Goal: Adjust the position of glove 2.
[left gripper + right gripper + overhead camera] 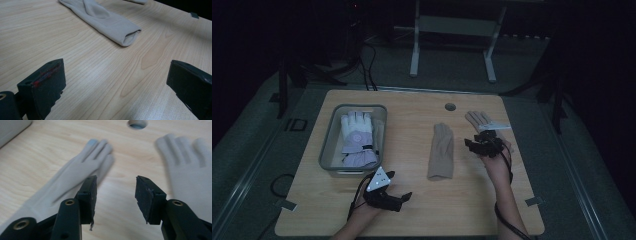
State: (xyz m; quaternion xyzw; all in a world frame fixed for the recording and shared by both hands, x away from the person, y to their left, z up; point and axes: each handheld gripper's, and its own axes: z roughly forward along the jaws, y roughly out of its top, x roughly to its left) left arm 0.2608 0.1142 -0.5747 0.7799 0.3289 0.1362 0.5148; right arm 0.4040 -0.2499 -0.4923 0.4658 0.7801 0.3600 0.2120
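Your right gripper [116,195] hangs part open and empty between two beige gloves: one [441,151] lies flat mid-table, the other [478,120] beside it. Your left gripper [398,192] rests wide open, empty, near the bin [332,131].

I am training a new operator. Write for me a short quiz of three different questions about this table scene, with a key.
1. True or false: a white glove lies inside the grey bin.
2. How many beige gloves lie on the table?
3. The right gripper is: A open with nothing between its jaws, B shut on a glove.

Key: 1 true; 2 two, the beige glove in the middle and the far beige glove; 3 A.
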